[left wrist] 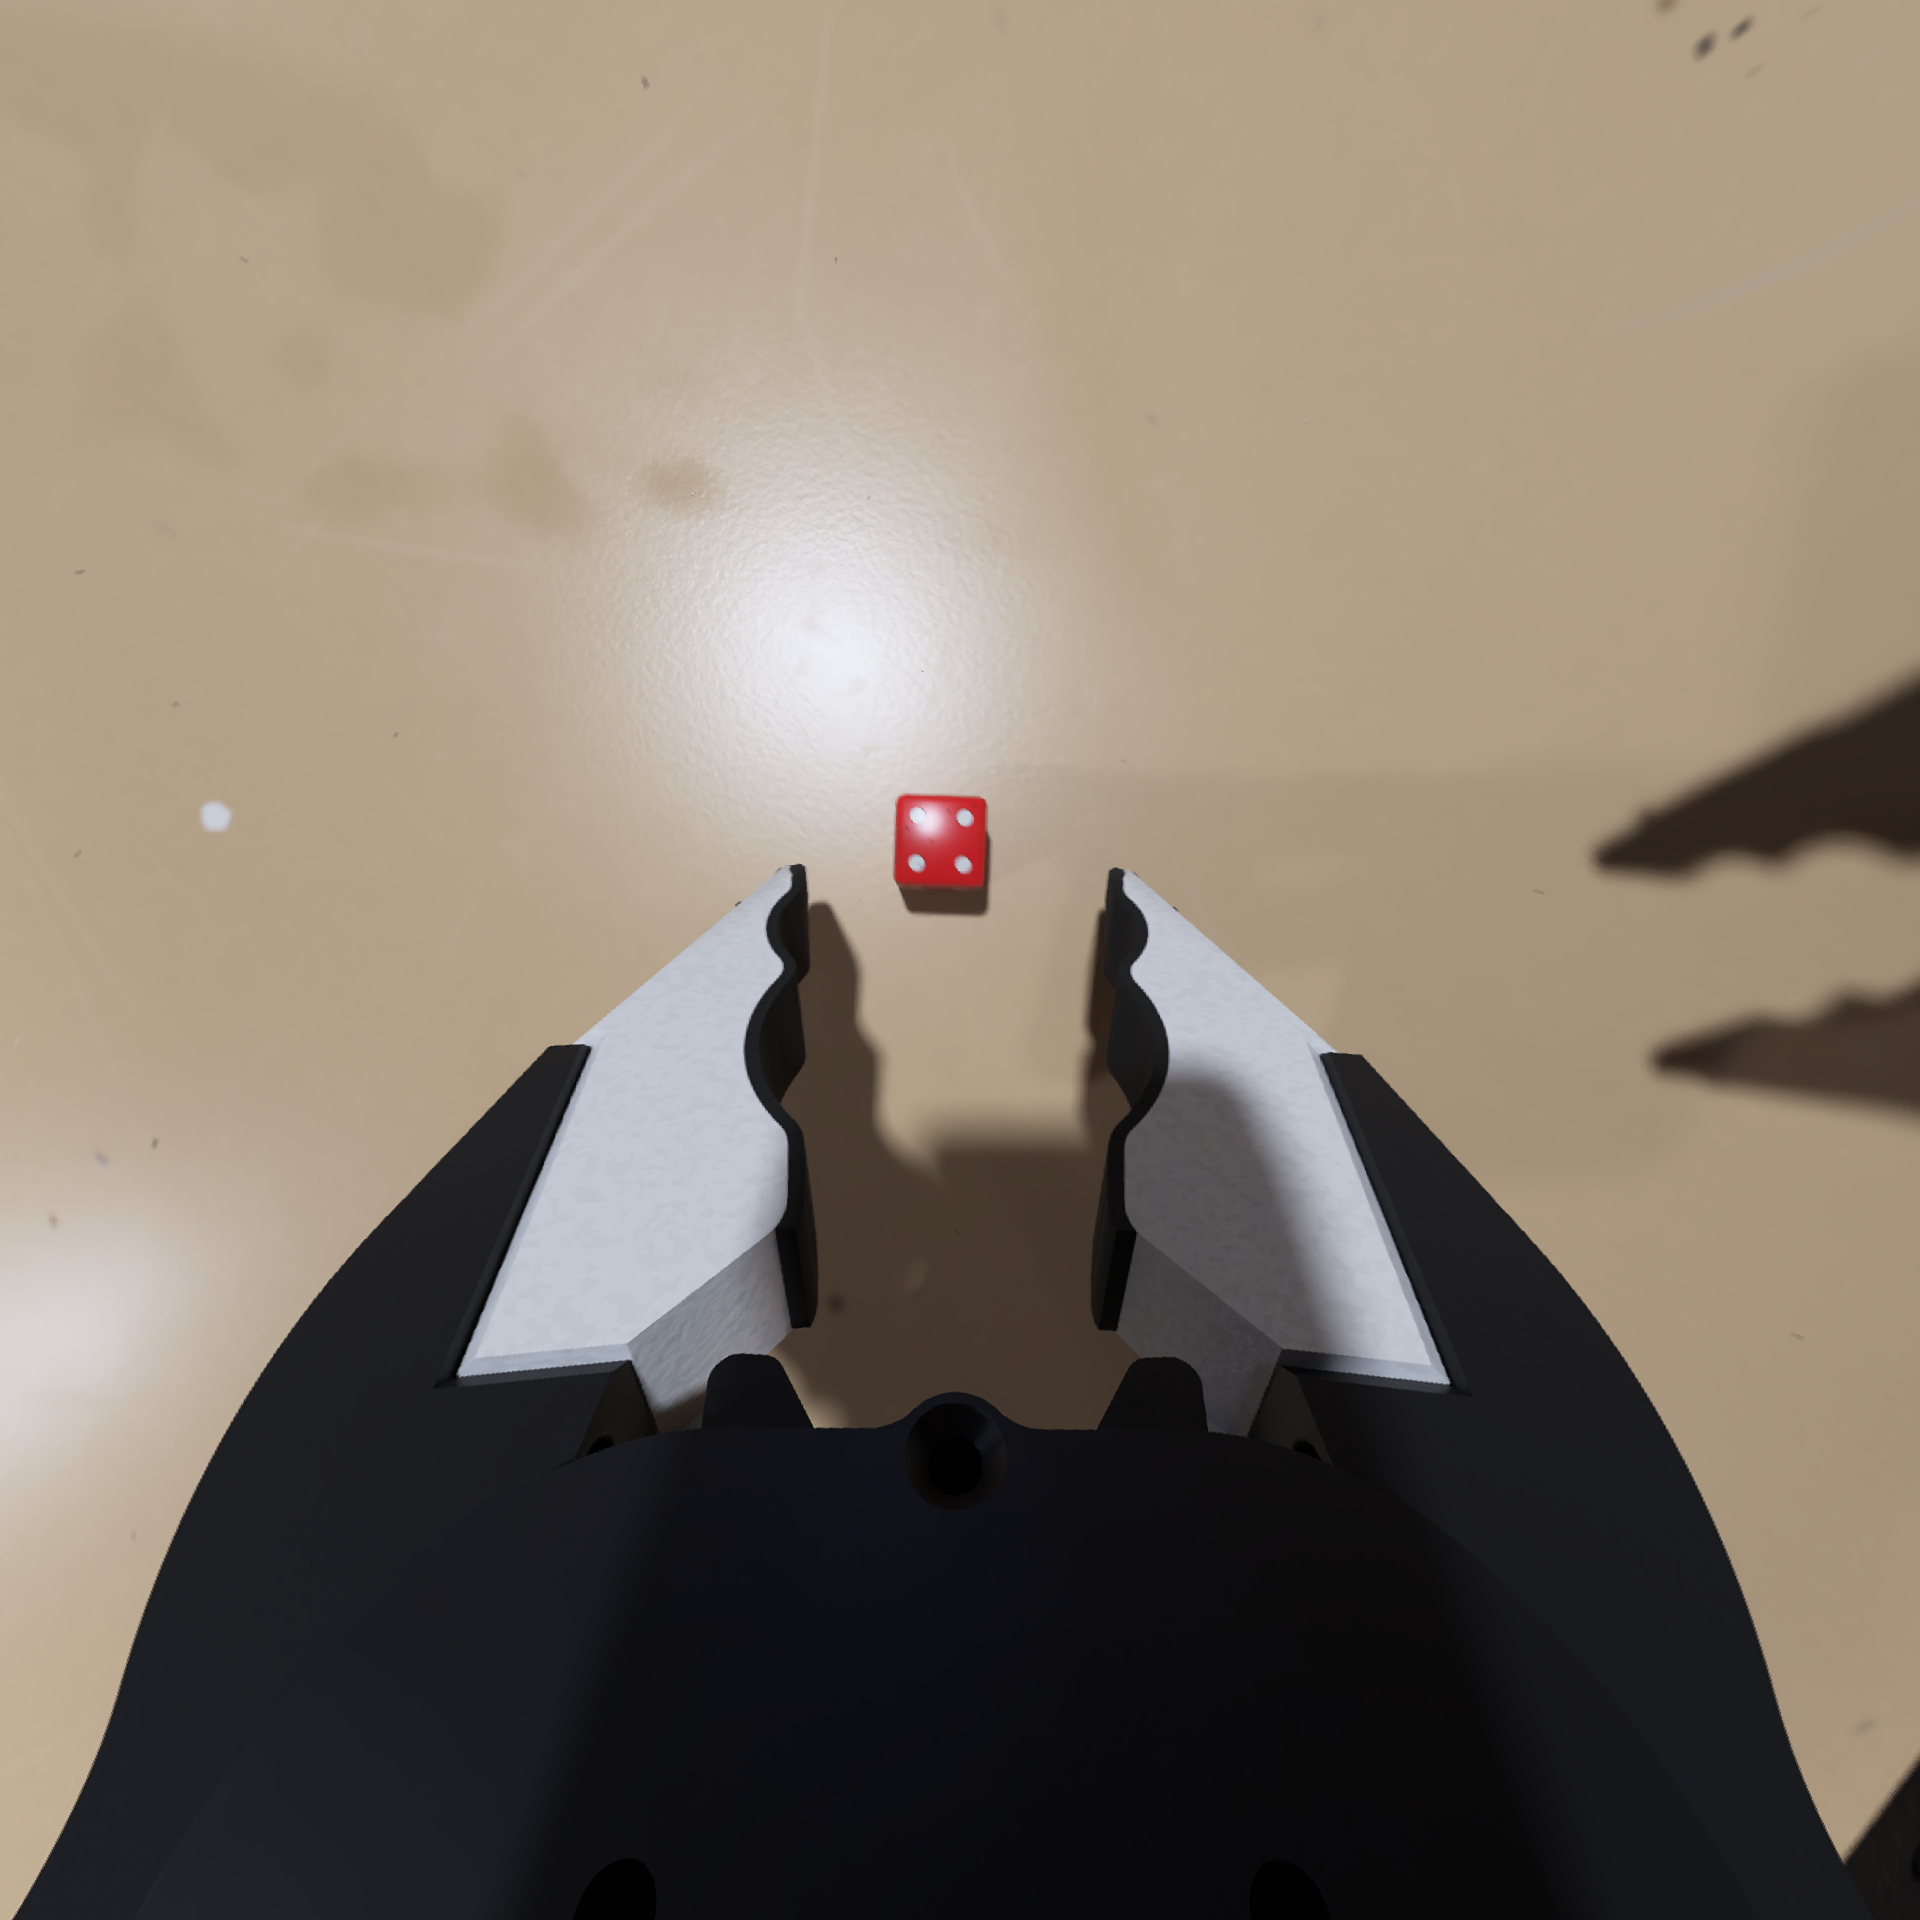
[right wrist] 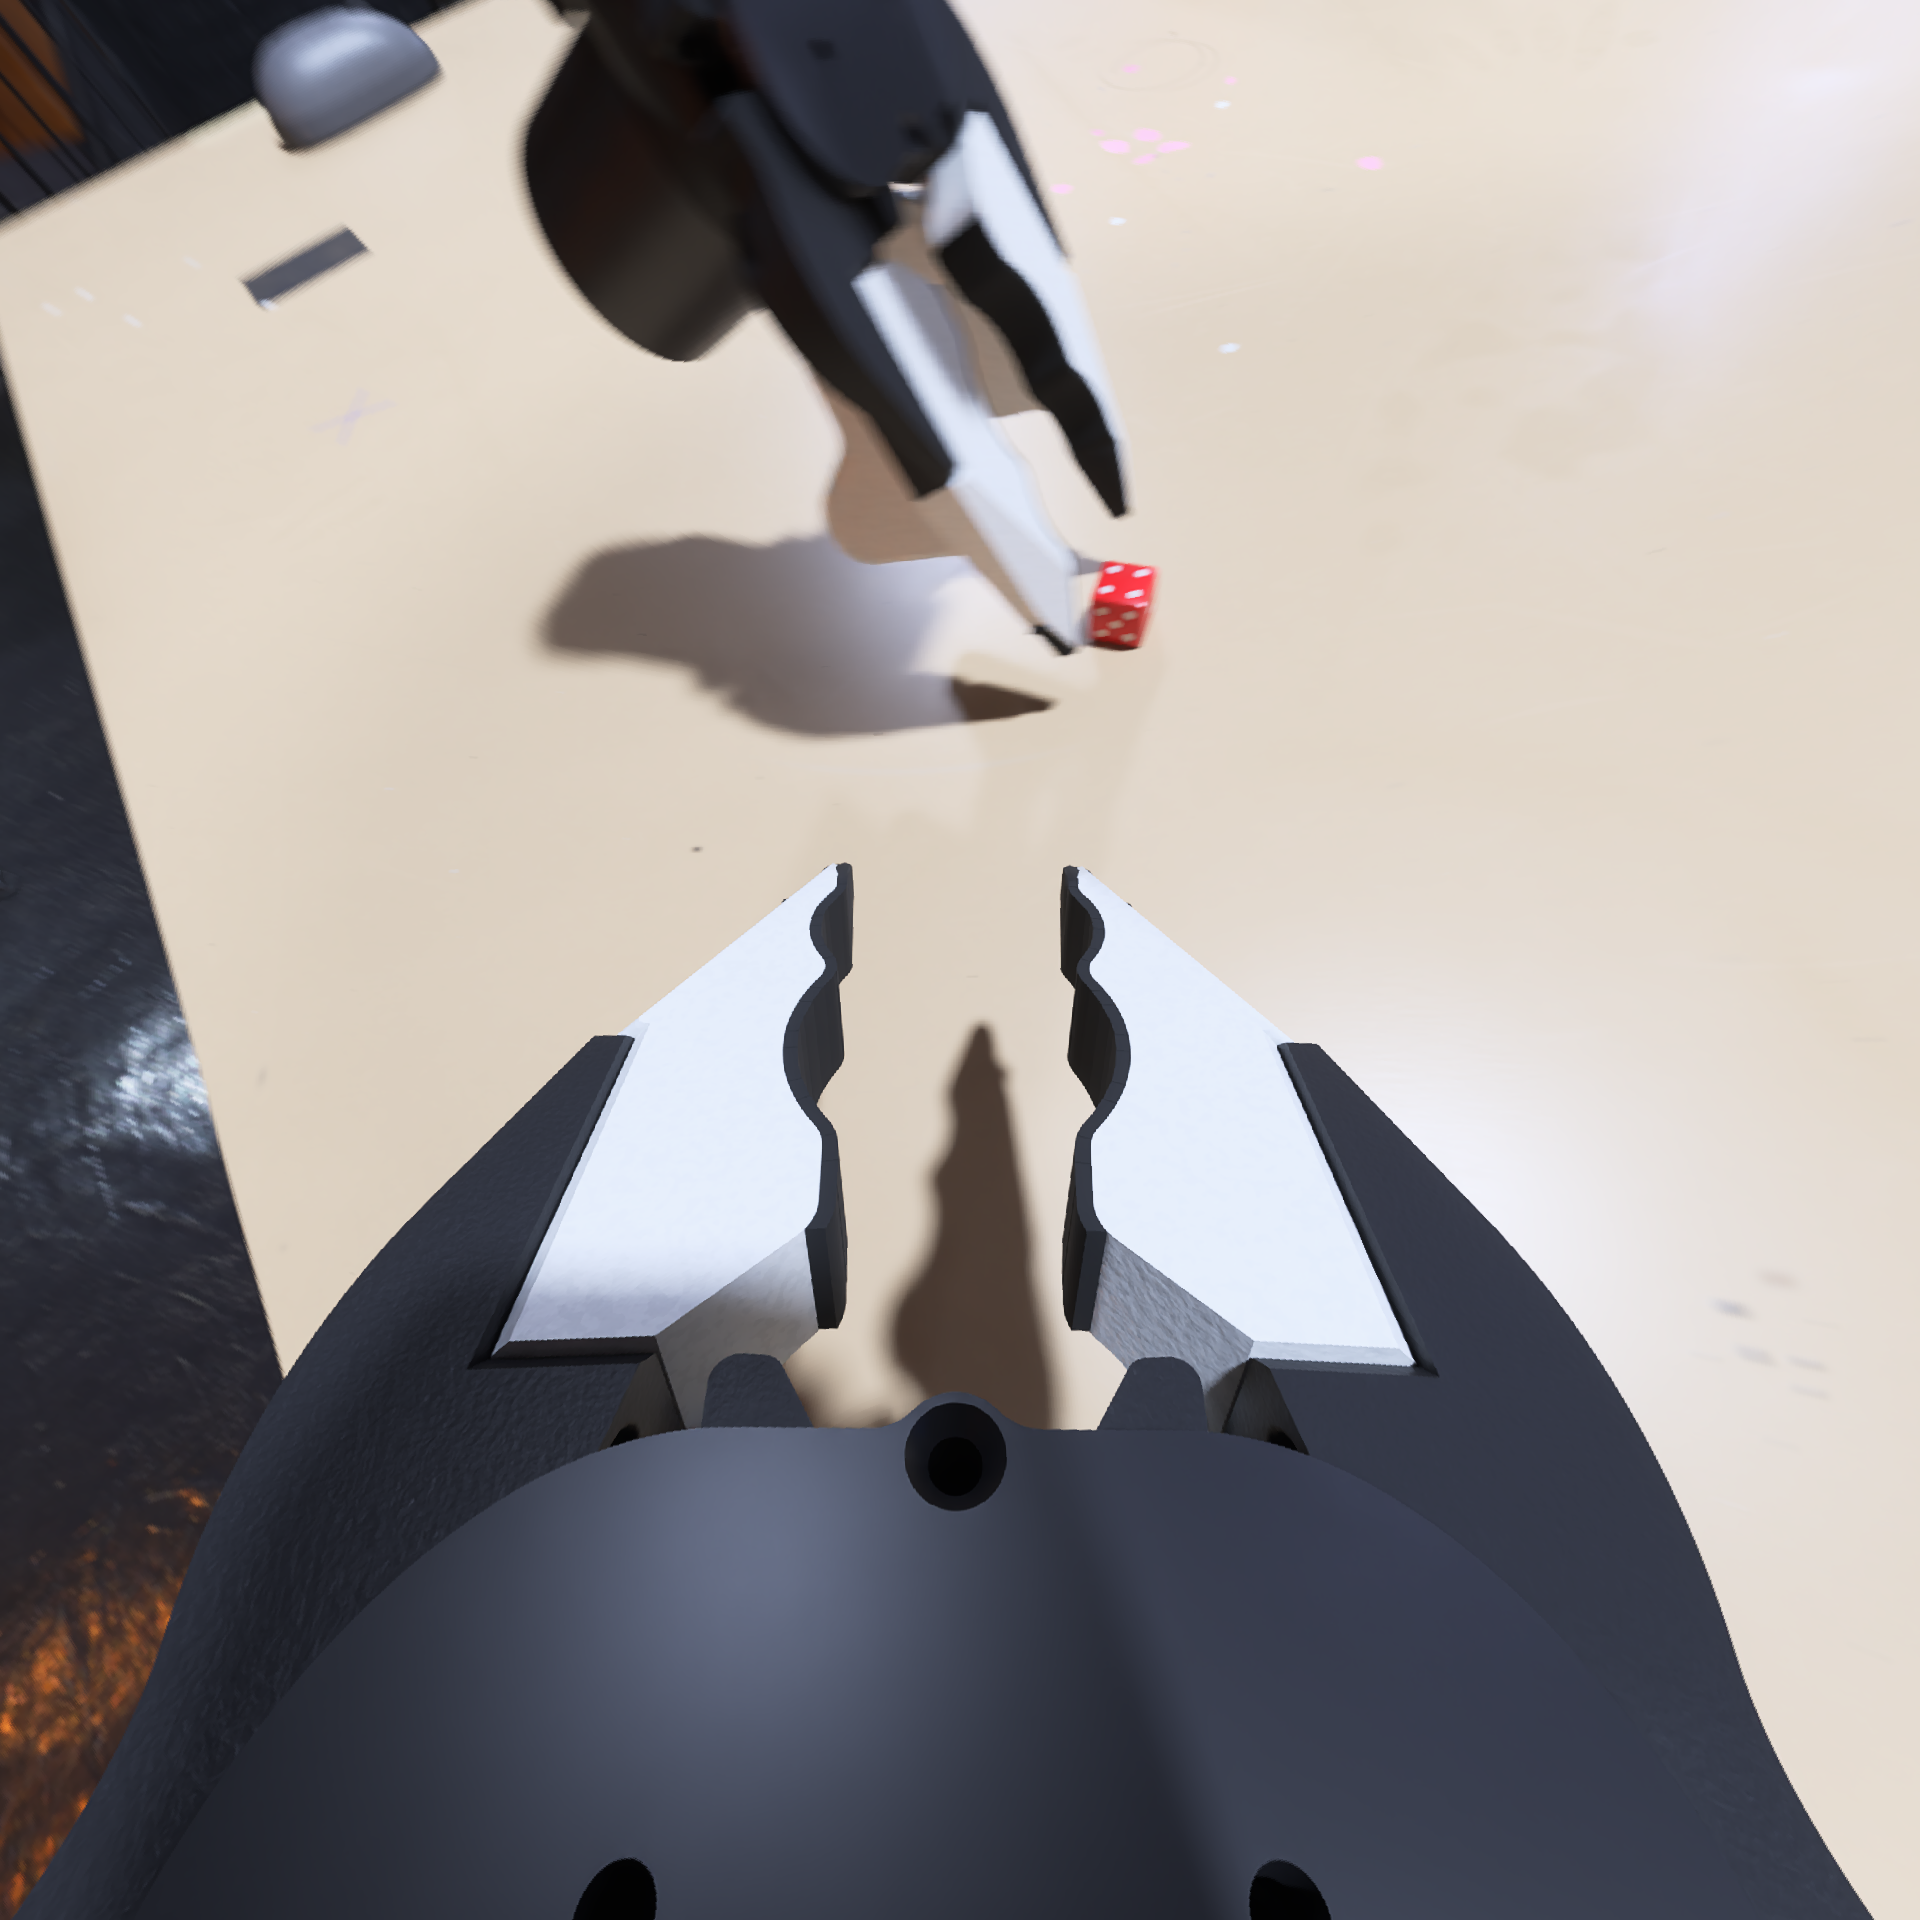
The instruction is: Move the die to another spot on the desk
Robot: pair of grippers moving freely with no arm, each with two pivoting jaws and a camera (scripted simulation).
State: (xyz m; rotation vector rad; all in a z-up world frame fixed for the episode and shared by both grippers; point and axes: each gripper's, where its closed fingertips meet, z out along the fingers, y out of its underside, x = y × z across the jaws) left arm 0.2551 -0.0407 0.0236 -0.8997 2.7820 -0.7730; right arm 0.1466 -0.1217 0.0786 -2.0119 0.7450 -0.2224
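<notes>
Your left gripper (left wrist: 954, 883), the black one with white finger plates and wavy dark pads, hangs over the scuffed tan desk (left wrist: 416, 623) with its fingers spread wide and nothing between them. That spread makes sense: it leaves room on either side of the small red die with white pips (left wrist: 940, 843), which sits flat on the desk just ahead of the fingertips and roughly centred on the gap, its four-pip face up.

In the right wrist view the left gripper (right wrist: 1091, 571) slants down steeply, one fingertip (right wrist: 1055, 613) low and just beside the die (right wrist: 1121, 605); whether it touches is unclear through the blur. The other fingertip stands higher, so you probably need to drop and level before closing.

Your right gripper (right wrist: 956, 873) waits well apart from the die, fingers parted and empty, likely keeping out of the way. A grey rounded object (right wrist: 338, 68) and a flat grey strip (right wrist: 307, 265) lie near the desk's far edge.
</notes>
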